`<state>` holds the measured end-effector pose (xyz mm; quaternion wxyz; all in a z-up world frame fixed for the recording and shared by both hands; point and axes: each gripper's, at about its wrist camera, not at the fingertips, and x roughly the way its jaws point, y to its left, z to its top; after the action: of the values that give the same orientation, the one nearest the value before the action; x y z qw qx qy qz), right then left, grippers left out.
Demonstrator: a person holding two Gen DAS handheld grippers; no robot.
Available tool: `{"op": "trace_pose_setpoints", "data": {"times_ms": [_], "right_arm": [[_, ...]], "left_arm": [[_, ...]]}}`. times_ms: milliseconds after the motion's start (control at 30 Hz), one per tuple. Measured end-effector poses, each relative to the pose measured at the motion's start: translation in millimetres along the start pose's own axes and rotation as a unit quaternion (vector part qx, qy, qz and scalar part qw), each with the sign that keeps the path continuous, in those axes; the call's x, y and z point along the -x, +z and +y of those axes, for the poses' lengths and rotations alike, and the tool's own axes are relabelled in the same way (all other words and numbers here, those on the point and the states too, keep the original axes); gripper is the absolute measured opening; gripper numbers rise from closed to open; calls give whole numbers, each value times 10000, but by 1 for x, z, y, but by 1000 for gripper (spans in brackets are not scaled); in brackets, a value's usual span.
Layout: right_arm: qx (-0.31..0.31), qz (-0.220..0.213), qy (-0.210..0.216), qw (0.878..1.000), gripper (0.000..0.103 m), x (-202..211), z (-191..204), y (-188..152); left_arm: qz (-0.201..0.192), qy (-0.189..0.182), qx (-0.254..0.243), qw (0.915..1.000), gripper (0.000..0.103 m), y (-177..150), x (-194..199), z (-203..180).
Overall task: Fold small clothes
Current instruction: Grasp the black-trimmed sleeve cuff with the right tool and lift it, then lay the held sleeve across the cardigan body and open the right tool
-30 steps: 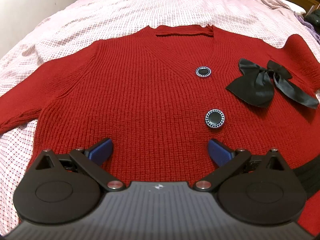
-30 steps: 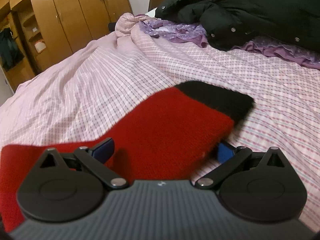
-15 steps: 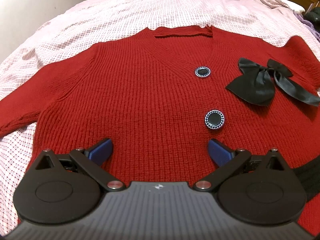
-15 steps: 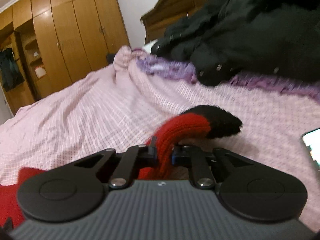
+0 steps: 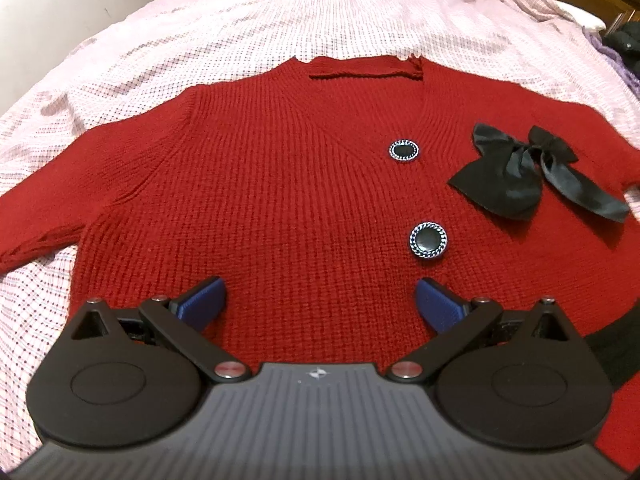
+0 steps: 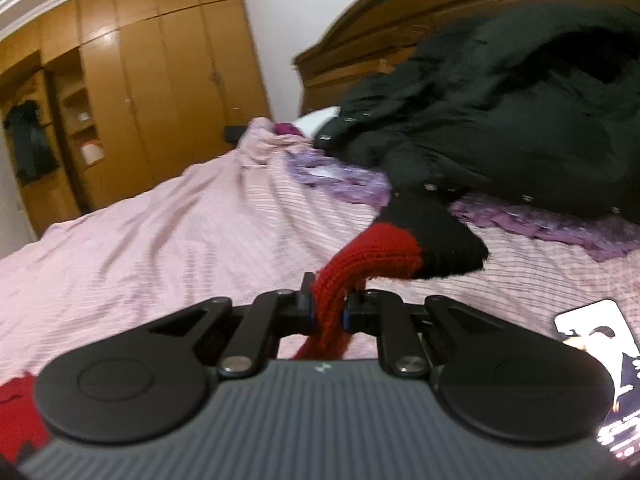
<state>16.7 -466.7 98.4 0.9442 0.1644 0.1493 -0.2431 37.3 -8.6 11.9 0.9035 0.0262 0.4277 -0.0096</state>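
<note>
A red knitted cardigan (image 5: 260, 184) lies front up on the pink checked bedspread (image 5: 240, 28), with two round black buttons (image 5: 428, 240) and a black satin bow (image 5: 516, 176) at its right chest. My left gripper (image 5: 318, 300) hovers open over the lower front, blue pads apart and nothing between them. In the right wrist view my right gripper (image 6: 328, 308) is shut on the cardigan's red sleeve (image 6: 360, 256), held above the bed; its black cuff (image 6: 440, 236) hangs past the fingertips.
A black padded coat (image 6: 500, 120) and purple clothing (image 6: 348, 184) are heaped at the wooden headboard (image 6: 400, 36). A lit phone (image 6: 600, 360) lies on the bedspread at the right. Wooden wardrobes (image 6: 140, 100) stand behind the bed's far side.
My right gripper shut on the red sleeve near its black cuff and lifted it off the bed, tipping upward. The cardigan's right shoulder shifted slightly. The left gripper stayed in place and open.
</note>
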Motion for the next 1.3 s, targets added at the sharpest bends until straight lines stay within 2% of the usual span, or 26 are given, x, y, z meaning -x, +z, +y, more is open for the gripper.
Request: {"op": "trace_pose_setpoints", "data": {"times_ms": [200, 467, 867, 1067, 1300], "right_arm": [[-27, 104, 609, 9981, 15, 12, 47, 4], [66, 171, 1495, 9886, 15, 28, 113, 8], [210, 100, 2242, 9743, 15, 45, 212, -5], [285, 174, 2788, 9598, 15, 55, 261, -21], [405, 594, 3418, 9370, 15, 66, 310, -65]], "left_arm": [[65, -7, 9, 10000, 103, -3, 11, 9], [151, 118, -39, 9998, 103, -7, 25, 27], [75, 377, 320, 9987, 103, -16, 44, 80], [71, 437, 559, 9975, 103, -21, 49, 102], [67, 574, 854, 9947, 103, -31, 54, 127]]}}
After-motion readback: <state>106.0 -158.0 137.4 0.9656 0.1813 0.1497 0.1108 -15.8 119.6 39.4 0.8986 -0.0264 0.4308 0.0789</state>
